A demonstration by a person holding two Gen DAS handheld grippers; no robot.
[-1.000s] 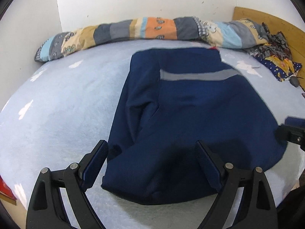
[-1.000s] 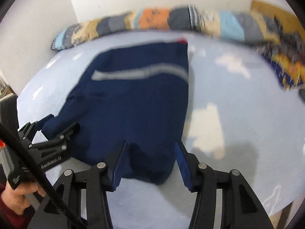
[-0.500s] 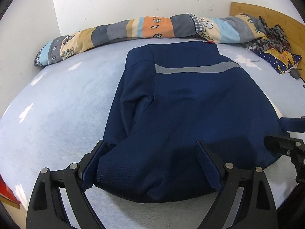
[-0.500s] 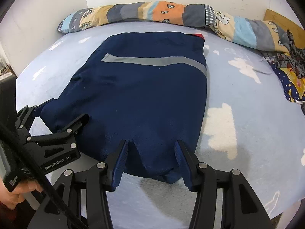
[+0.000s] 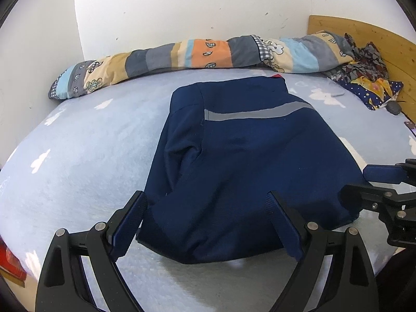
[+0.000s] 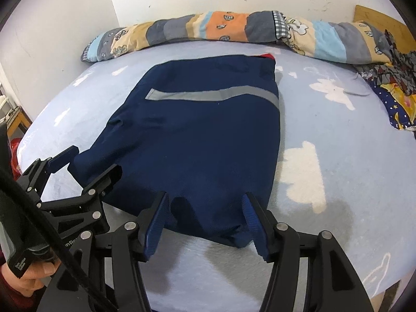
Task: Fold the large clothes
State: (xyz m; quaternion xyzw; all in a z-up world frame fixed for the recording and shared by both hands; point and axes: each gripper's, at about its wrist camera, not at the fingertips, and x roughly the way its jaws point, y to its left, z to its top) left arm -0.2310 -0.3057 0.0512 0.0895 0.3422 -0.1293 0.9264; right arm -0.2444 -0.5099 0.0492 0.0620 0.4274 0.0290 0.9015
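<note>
A navy blue garment [image 5: 249, 161] with a grey reflective stripe lies flat on the light blue bed, also seen in the right wrist view [image 6: 197, 135]. My left gripper [image 5: 205, 215] is open, its jaws straddling the garment's near left hem; it also shows in the right wrist view [image 6: 91, 163]. My right gripper [image 6: 205, 208] is open around the near right hem corner; it also shows at the right edge of the left wrist view [image 5: 356, 184]. Neither grips the cloth.
A rolled patchwork quilt [image 5: 197, 54] lies along the far wall. A crumpled patterned cloth [image 6: 392, 85] lies at the far right by a wooden headboard [image 5: 364, 36]. The bed sheet [image 5: 85, 143] has white cloud prints. A red object [image 5: 10, 262] sits at the bed's left edge.
Both grippers stayed open at the garment's near hem and drew slightly back and up; the garment has settled flat and the views have steadied after blur.
</note>
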